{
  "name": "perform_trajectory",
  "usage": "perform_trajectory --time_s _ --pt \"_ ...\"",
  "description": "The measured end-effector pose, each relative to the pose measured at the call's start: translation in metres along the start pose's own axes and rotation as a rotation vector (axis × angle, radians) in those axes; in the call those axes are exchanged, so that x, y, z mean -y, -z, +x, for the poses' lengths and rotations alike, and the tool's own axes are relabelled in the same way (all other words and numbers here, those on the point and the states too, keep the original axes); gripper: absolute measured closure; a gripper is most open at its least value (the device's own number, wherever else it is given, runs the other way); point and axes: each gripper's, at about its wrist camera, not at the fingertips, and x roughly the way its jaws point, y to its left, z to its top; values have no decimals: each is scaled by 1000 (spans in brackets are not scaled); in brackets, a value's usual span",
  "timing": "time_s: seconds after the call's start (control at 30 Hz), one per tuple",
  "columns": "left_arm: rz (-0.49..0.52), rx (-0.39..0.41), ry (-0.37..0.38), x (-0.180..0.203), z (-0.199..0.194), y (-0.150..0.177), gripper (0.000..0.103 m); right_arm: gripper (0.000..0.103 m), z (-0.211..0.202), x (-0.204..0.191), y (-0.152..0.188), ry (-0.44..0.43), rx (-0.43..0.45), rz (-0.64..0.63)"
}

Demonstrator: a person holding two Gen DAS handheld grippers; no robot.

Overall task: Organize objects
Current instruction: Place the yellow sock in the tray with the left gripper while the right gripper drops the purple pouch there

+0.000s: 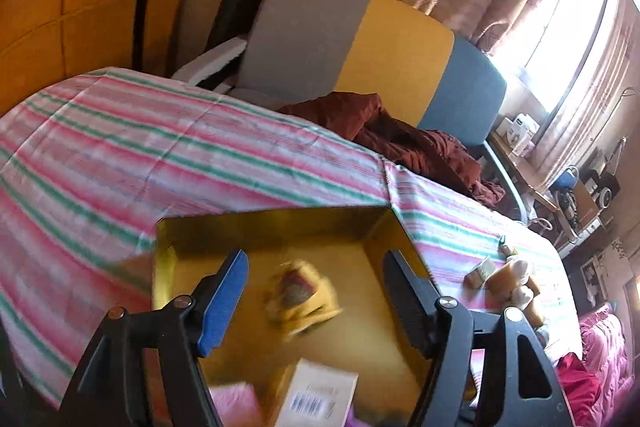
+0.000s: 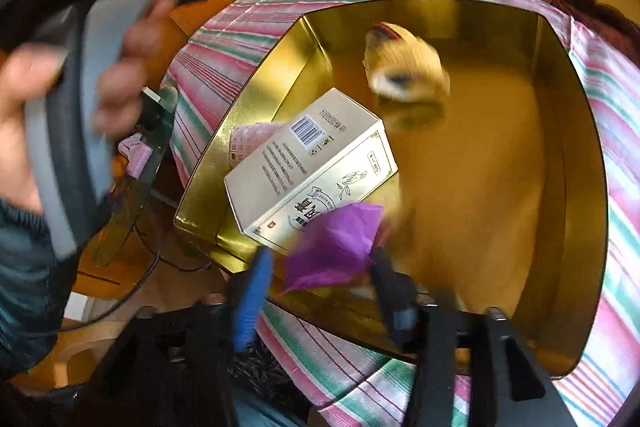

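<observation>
We are over the gold tin (image 2: 576, 131), which sits open on the striped cloth (image 1: 168, 155) so that loose things can be gathered into it. Our left gripper (image 1: 316, 291) stands with its jaws spread and nothing between the pads; below it, at the centre of the left wrist view, a small yellow plush toy (image 1: 300, 301) shows blurred against the tin's floor, apparently just let go. Our right gripper (image 2: 320, 287) is parted too, and a purple wrapper (image 2: 336, 247) hangs between its fingers at the lower middle of the right wrist view; we judge it free of the pads, though blur makes contact hard to rule out. A white carton (image 2: 312, 171) lies tilted against the tin's left wall, with a pink mesh item (image 2: 252, 139) tucked behind it. More small items (image 1: 504, 275) wait on the cloth at the right of the left wrist view, so the sorting looks partway done.
</observation>
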Motion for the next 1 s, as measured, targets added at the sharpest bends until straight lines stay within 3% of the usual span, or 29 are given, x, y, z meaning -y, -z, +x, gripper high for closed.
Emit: perform_trajectory --time_s 0.03,0.23,0.47,1.0 --pt "1 9 -13 -2 -6 6 33 26 -2 3 1 -14 6 26" --pt "13 28 -68 -2 -32 40 33 19 -21 9 10 -3 50 70" --pt "37 62 -119 13 -54 62 34 17 -46 8 21 82 140 121" --pt "168 123 -243 51 -75 91 33 15 -77 -1 28 298 320 97"
